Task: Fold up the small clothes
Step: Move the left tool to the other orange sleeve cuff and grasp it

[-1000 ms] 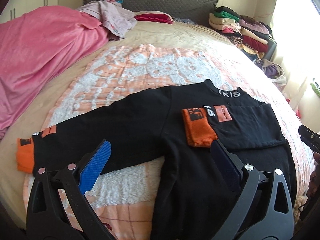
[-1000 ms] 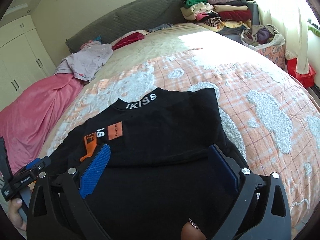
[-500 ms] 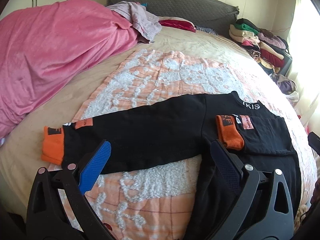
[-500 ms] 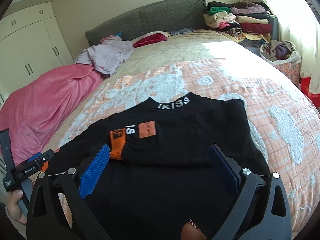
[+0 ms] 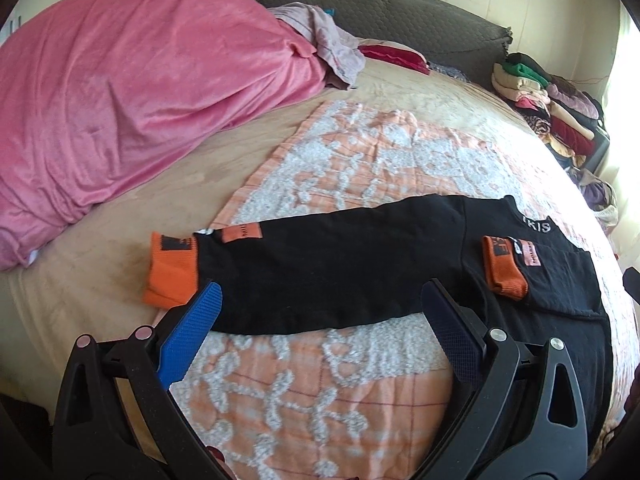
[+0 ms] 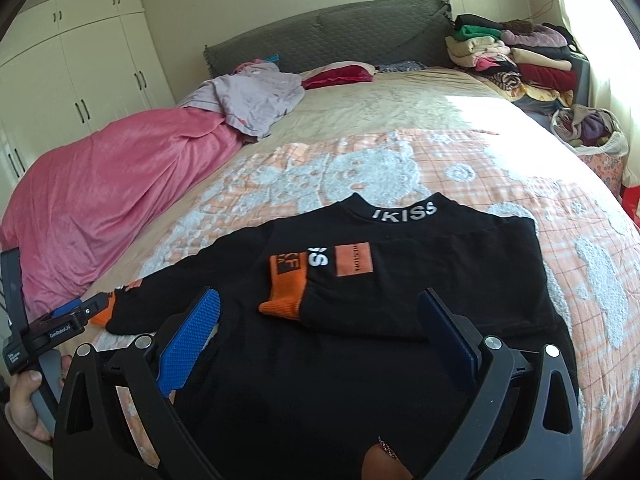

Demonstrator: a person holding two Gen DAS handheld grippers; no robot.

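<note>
The black sweater (image 6: 400, 280) lies flat on the orange blanket (image 6: 520, 168), one sleeve folded across it, the other stretched out; left gripper (image 5: 320, 304) and right gripper (image 6: 320, 312) both hover wide open, holding nothing

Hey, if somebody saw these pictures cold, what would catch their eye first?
A black sweatshirt with orange cuffs lies on the peach patterned blanket, one sleeve folded over its chest, the other stretched out left. A big pink duvet heaps along the bed's left side. Both the left gripper and the right gripper hover open.
</note>
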